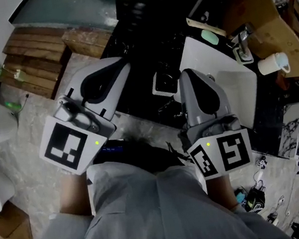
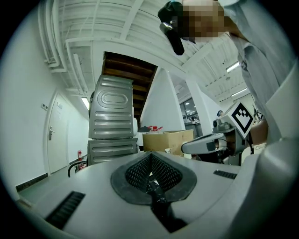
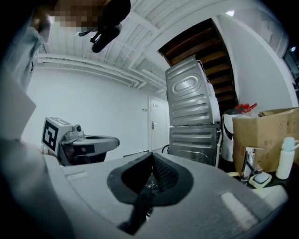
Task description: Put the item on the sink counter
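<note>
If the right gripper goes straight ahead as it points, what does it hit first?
Nothing close. The right gripper, shut and empty, points level; likely the stacked grey machines or the white wall beside them. Depth unclear.

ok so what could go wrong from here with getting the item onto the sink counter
1. The left gripper and the right gripper are both shut with nothing between the jaws. Reaching for anything without opening first would likely just shove it away.
2. The counter around the sink looks crowded. The white mug, the faucet or the green soap could get knocked when something is set down there.
</note>
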Motion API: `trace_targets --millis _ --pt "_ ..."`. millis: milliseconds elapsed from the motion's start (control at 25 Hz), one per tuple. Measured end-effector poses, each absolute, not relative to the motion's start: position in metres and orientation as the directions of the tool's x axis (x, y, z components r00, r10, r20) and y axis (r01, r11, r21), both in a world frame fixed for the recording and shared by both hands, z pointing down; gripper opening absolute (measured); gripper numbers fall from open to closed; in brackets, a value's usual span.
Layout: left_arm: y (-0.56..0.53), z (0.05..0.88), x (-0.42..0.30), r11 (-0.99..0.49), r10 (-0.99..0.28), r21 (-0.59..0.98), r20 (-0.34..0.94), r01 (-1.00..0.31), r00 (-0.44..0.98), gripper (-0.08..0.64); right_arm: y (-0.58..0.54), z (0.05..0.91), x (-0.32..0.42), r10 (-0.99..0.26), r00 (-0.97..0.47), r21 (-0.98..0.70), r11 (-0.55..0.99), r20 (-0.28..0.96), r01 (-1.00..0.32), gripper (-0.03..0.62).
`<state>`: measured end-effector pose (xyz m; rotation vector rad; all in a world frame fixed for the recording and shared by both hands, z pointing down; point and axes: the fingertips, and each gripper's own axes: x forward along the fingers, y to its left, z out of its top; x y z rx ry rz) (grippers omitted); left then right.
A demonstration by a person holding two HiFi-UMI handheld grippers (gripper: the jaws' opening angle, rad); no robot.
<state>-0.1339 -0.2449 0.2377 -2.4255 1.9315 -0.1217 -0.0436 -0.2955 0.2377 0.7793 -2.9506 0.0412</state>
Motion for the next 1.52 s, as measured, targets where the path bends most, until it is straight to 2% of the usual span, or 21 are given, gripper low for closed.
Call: trace_targets --millis 1520 --pt "-0.258 0.24 -0.111 -0.301 -0.953 -0.086 0.061 -0.95 0.297 0.006 -0.3 0.242 -0.034 -0.507 -0.855 0.003 0.86 0.114 -0.51 -0.003"
